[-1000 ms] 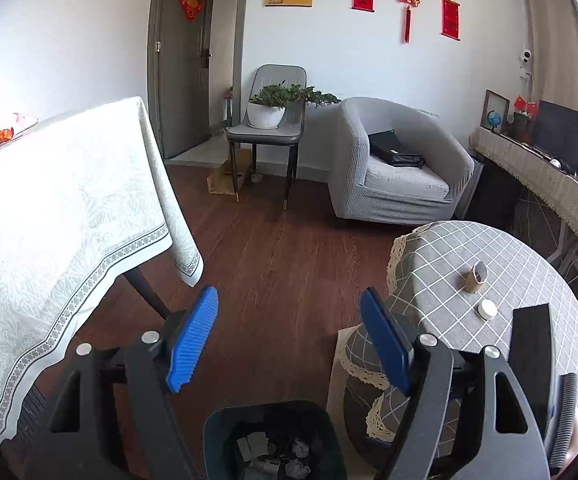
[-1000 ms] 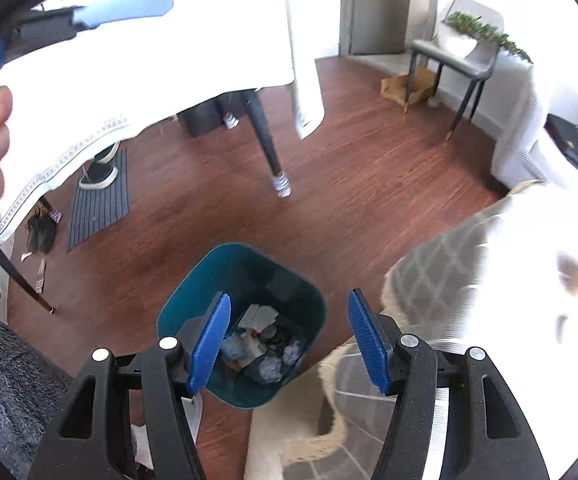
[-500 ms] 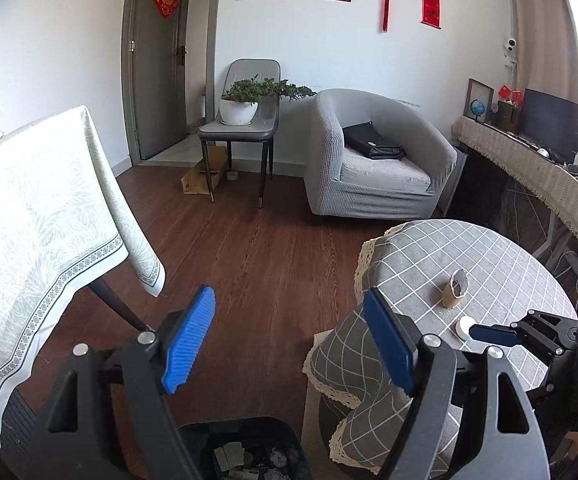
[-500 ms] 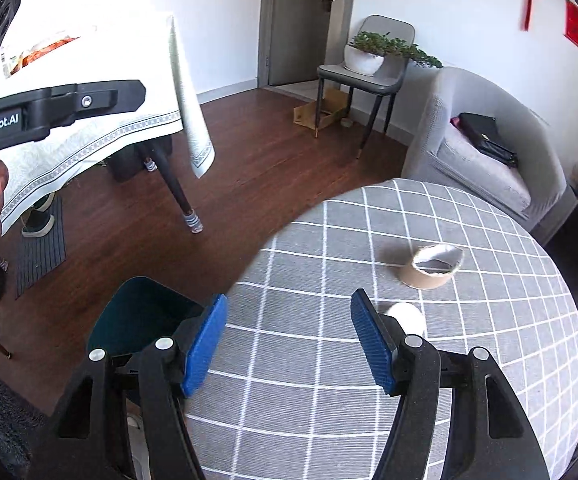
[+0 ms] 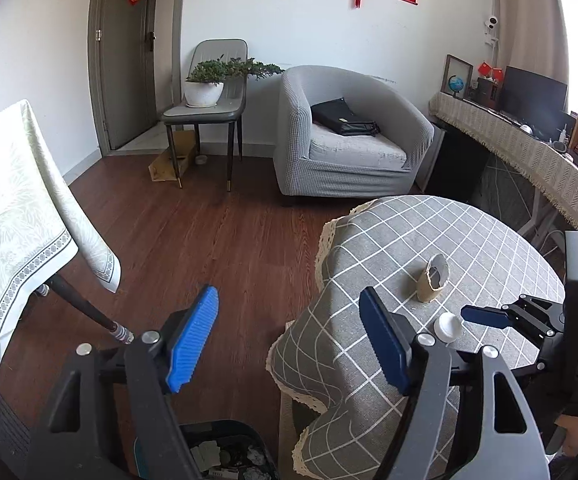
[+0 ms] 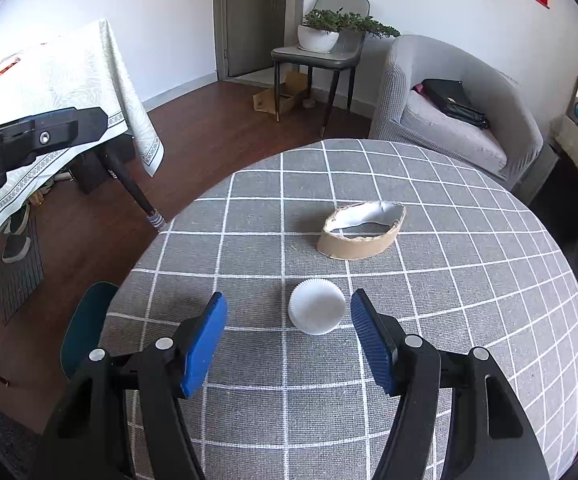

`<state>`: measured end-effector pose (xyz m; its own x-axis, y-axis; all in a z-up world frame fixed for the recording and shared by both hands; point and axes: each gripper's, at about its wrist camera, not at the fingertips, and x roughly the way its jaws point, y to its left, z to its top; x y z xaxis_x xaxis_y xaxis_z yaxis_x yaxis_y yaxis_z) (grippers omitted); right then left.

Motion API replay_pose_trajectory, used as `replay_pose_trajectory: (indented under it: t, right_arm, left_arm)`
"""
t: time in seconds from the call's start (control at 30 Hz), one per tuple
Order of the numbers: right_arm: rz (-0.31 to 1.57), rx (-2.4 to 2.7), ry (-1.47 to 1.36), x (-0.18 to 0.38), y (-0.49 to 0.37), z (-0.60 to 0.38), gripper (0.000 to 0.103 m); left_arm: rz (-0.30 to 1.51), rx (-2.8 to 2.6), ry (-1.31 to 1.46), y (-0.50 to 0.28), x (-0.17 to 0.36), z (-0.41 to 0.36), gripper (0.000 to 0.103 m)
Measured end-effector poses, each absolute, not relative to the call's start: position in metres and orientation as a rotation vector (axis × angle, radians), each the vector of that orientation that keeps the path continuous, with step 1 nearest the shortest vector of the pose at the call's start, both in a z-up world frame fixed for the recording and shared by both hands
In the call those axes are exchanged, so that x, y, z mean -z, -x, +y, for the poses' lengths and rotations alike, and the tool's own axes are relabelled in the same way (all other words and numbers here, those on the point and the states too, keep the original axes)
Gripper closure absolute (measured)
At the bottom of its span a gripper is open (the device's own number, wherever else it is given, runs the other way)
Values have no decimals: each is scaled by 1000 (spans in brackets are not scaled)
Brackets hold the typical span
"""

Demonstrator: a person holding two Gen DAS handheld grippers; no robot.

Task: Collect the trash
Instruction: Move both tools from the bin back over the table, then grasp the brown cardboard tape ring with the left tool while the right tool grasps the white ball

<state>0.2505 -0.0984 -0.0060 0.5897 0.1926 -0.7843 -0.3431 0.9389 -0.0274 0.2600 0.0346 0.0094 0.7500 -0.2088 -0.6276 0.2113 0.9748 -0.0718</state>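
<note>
A white fluted paper cup liner (image 6: pixel 316 312) lies upside down on the round table with the grey checked cloth (image 6: pixel 469 300). My right gripper (image 6: pixel 289 338) is open and empty, low over the cloth, with the liner just ahead, nearer its right finger. A torn brown cardboard ring (image 6: pixel 361 230) lies farther back. In the left wrist view the liner (image 5: pixel 448 325) and the ring (image 5: pixel 433 278) show on the table (image 5: pixel 369 280). My left gripper (image 5: pixel 289 338) is open and empty, above the floor beside the table. The teal trash bin (image 5: pixel 225 456) with scraps stands below it.
The bin's rim (image 6: pixel 85 324) shows left of the round table. A table with a pale cloth (image 5: pixel 13 216) stands to the left. A grey armchair (image 5: pixel 349 136) with a black bag and a chair with a potted plant (image 5: pixel 209 84) stand at the back wall.
My right gripper has swung from above the trash bin to over the round table, close to the white liner. My left gripper has risen and turned a little right.
</note>
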Motion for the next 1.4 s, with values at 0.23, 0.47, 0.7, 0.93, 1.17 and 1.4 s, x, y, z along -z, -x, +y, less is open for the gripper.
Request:
replay_pose_trajectory:
  t: [0.23, 0.47, 0.7, 0.93, 1.17, 1.4]
  right_arm:
    - [896, -315, 160, 10, -261, -106, 54]
    - [899, -322, 129, 8, -259, -119, 69]
    - [890, -286, 78, 1, -254, -152, 71]
    - [887, -265, 21, -4, -245, -191, 75]
    - [904, -266, -35, -1, -233, -219, 74]
    - [902, -303, -39, -4, -227, -217, 75]
  left_arm:
    - [737, 338, -61, -268, 9, 5, 41]
    - [771, 428, -90, -280, 22, -20, 49]
    - [759, 511, -105, -288, 23, -51, 51]
    - [759, 577, -156, -292, 24, -94, 49]
    - [787, 567, -170, -308, 34, -114, 49]
    - [827, 572, -187, -319, 45, -131, 54]
